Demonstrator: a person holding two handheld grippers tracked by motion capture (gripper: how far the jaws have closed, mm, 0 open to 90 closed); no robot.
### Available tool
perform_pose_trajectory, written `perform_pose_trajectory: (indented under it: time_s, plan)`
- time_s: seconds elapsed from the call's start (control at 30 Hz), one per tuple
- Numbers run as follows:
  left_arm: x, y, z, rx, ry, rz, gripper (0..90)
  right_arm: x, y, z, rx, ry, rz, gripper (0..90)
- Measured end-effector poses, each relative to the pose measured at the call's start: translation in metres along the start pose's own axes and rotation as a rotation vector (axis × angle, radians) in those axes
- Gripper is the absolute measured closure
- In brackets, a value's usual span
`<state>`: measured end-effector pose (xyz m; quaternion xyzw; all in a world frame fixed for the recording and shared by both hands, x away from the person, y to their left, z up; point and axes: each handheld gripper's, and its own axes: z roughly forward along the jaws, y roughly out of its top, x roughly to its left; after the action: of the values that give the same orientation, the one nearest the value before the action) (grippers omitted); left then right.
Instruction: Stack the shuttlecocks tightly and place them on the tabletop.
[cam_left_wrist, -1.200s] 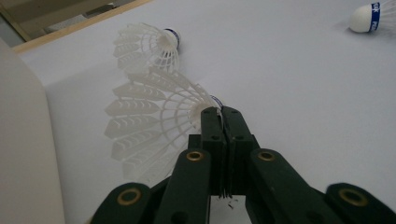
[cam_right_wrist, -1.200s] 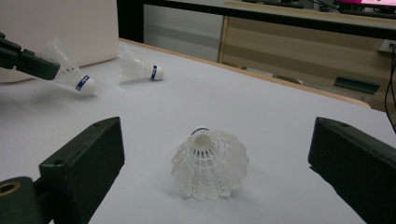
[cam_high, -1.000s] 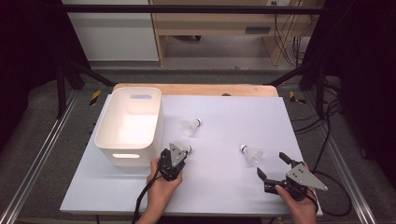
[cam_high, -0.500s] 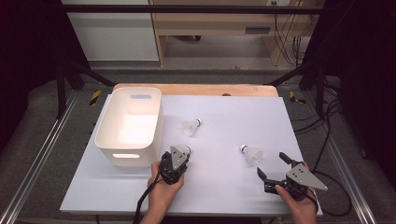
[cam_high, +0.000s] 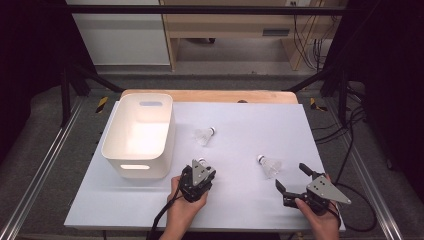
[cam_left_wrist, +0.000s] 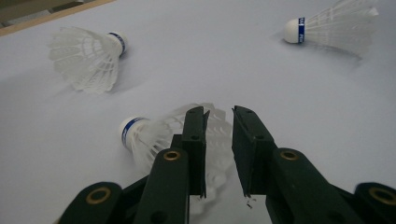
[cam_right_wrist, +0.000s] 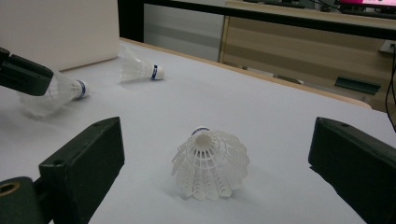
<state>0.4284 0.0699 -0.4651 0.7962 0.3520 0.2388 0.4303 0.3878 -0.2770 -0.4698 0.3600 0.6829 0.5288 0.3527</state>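
Note:
Three white shuttlecocks lie on the white table top (cam_high: 240, 125). My left gripper (cam_high: 200, 168) sits at the front centre, and its jaws have just been opening. They stand a narrow gap apart in the left gripper view (cam_left_wrist: 219, 116). The skirt of the near shuttlecock (cam_left_wrist: 144, 137) lies under the left jaw and reaches into the gap, with no pad pressing on it. My right gripper (cam_high: 292, 177) at the front right is wide open. The second shuttlecock (cam_right_wrist: 210, 163) stands on its skirt just beyond its jaws (cam_high: 268, 165). The third shuttlecock (cam_high: 204, 135) lies mid-table.
A white plastic bin (cam_high: 114, 145) with handle slots stands at the left of the table, close to my left gripper. A wooden strip (cam_high: 210, 95) runs along the table's far edge. Cables trail off the right side (cam_high: 350, 165).
My left hand has shifted a little to the right, with the near shuttlecock still at its jaw tips. The right hand and the other two shuttlecocks have stayed put.

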Motion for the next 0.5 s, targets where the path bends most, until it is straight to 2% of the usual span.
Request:
perform_pose_trajectory:
  time_s: [0.27,0.5]
  plan:
    - [-0.0098,0.0102,0.0092,-0.018,-0.041,-0.002,73.1,-0.0010,0.0001,-0.0005,-0.003,-0.001,-0.002,4.0]
    - [-0.0120,0.0115,0.0009,-0.052,-0.070,-0.016,72.4,-0.0011,0.0005,-0.0009,-0.003,0.000,-0.001,3.9]
